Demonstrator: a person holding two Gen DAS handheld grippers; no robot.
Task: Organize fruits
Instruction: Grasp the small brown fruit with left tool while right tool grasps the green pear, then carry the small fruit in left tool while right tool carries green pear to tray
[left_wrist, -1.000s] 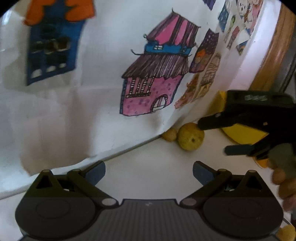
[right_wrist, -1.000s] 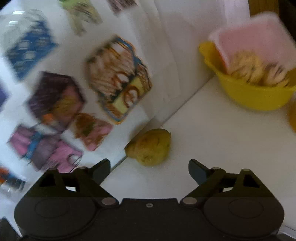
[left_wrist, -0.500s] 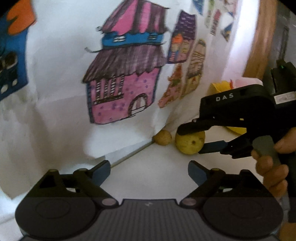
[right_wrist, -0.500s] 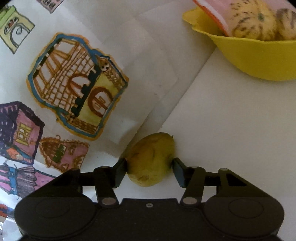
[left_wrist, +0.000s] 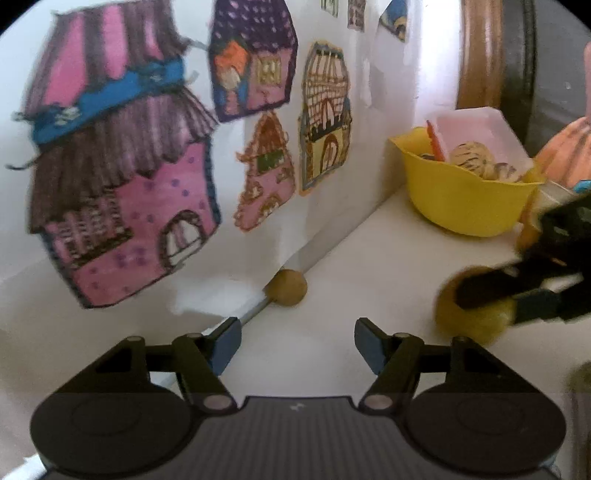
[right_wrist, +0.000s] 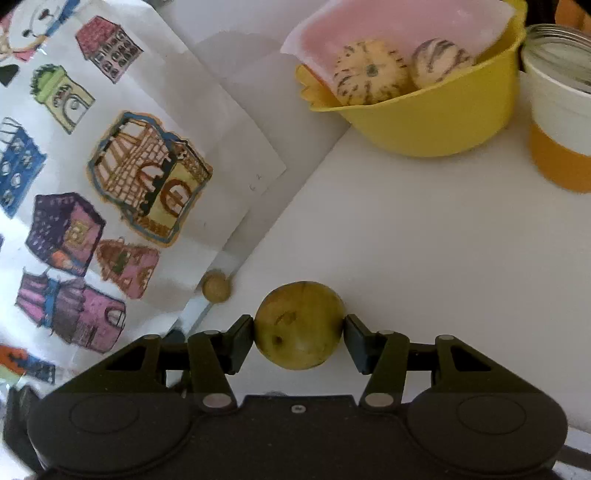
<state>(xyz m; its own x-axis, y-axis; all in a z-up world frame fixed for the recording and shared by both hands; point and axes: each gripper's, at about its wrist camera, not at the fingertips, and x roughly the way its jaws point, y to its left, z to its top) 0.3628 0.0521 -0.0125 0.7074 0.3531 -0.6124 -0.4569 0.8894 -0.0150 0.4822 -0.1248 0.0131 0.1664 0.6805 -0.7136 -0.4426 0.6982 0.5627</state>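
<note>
The counter (right_wrist: 424, 236) was white and smooth. A white wall stood along its far edge, with sheets of paper hung on it, and the paper was covered with bright drawings of houses (left_wrist: 122, 206) in pink, purple, blue and yellow.

There were two grippers. The right gripper (right_wrist: 298, 339) had its jaws closed on one yellow-green round fruit (right_wrist: 298, 325), one finger on each side. The fruit was out in front of that camera, over the counter. The left gripper (left_wrist: 297, 345) had its jaws wide apart with nothing between them.

One small brown round fruit (left_wrist: 286, 287) lay on the counter right at the bottom of the wall, touching the edge of the paper. It was near the left gripper but apart from it.

One yellow bowl (right_wrist: 436, 122) sat at the back of the counter by the wall. A pink tray leaned inside it. Two pale striped fruits (right_wrist: 369, 72) lay in the bowl, side by side.

Only the right wrist view showed a white and orange tub (right_wrist: 557, 122) just beside the bowl. Only the left wrist view showed a brown wooden frame past the wall, and it showed the right gripper from the side, blurry, with the fruit in it.
</note>
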